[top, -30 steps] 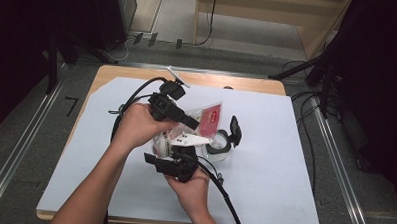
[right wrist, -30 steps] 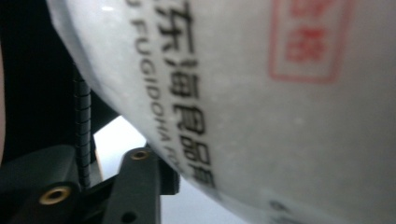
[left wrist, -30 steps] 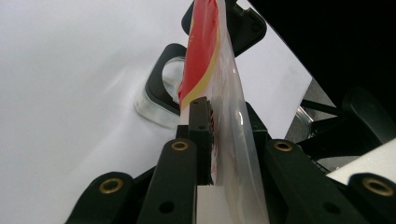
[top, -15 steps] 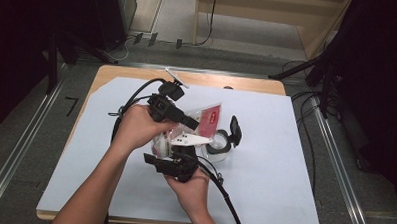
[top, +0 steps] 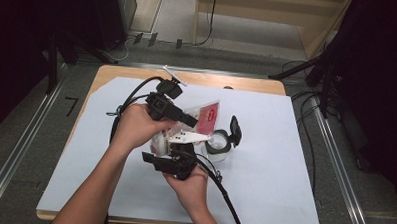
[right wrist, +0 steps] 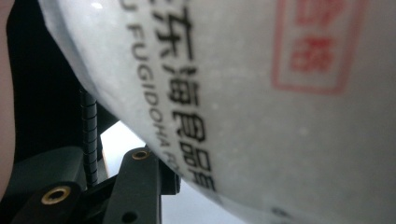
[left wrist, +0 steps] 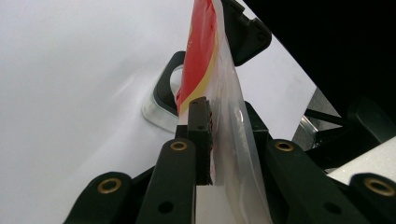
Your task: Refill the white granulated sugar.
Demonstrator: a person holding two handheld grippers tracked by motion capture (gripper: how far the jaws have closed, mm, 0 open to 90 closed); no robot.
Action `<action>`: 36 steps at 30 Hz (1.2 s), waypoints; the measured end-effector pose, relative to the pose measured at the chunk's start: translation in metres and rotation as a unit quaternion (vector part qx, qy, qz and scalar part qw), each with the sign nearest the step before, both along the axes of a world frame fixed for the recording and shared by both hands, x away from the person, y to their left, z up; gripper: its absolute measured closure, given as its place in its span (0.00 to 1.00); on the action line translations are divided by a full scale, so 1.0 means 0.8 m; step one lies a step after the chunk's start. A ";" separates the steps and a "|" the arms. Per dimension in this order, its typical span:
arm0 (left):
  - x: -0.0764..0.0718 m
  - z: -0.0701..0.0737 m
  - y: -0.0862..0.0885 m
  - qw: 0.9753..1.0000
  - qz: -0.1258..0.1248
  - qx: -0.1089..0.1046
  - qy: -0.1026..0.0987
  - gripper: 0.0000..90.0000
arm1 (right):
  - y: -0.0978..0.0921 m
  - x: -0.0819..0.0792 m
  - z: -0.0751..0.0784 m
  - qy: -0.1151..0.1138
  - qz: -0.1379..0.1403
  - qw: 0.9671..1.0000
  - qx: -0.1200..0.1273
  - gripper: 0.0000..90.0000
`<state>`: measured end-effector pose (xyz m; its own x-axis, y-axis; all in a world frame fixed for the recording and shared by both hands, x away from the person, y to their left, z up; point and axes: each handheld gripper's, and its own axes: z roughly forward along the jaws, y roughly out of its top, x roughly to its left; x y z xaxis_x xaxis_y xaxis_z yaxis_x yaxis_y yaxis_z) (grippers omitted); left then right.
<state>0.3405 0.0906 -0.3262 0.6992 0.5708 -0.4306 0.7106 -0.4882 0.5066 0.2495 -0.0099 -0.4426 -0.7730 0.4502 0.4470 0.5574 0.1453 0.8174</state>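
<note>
White sheeting covers the counter (top: pixel 285 160), ringed by dark floor and cables. Near its middle, a red-and-clear pouch (top: pixel 202 119) is held above a small open jar (top: pixel 218 145), its long axis slanting down toward the jar mouth. The left claw (left wrist: pixel 205 135) pinches the pouch's upper edge. The right claw (top: pixel 177 159) supports the lower end; its grip can't be made out.

My left claw (top: pixel 188 120) is matte black with a thick black cable looping off its far end. My right claw (top: pixel 177 152) is black too, topped by a pale three-cornered plate, its cable trailing near. Brass-ringed screw holes stud the jaw arms. Both forearms are bare.
</note>
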 end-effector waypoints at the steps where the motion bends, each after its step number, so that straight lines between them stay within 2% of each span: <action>1: 0.000 0.000 0.000 1.000 0.000 0.000 0.000 0.89 | 0.000 0.000 0.000 0.000 0.000 1.000 0.000 0.66; 12: -0.001 0.001 -0.001 1.000 0.000 0.000 -0.003 0.89 | 0.002 -0.001 0.001 -0.005 0.002 1.000 -0.003 0.65; 14: -0.001 0.001 -0.001 1.000 0.000 0.001 0.000 0.89 | 0.001 -0.001 0.001 -0.007 0.001 1.000 -0.009 0.68; 21: 0.000 0.000 0.000 1.000 0.000 -0.008 0.007 0.89 | 0.002 -0.003 0.002 -0.008 -0.002 1.000 -0.010 0.68; 36: 0.000 0.000 0.000 1.000 -0.001 -0.012 0.013 0.89 | 0.001 -0.005 0.003 -0.011 -0.003 1.000 -0.011 0.69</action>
<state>0.3408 0.0906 -0.3260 0.6888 0.5582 -0.4626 0.7227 -0.4783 0.4990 0.2453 -0.0093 -0.4401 -0.7798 0.4643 0.4200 0.5404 0.1605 0.8260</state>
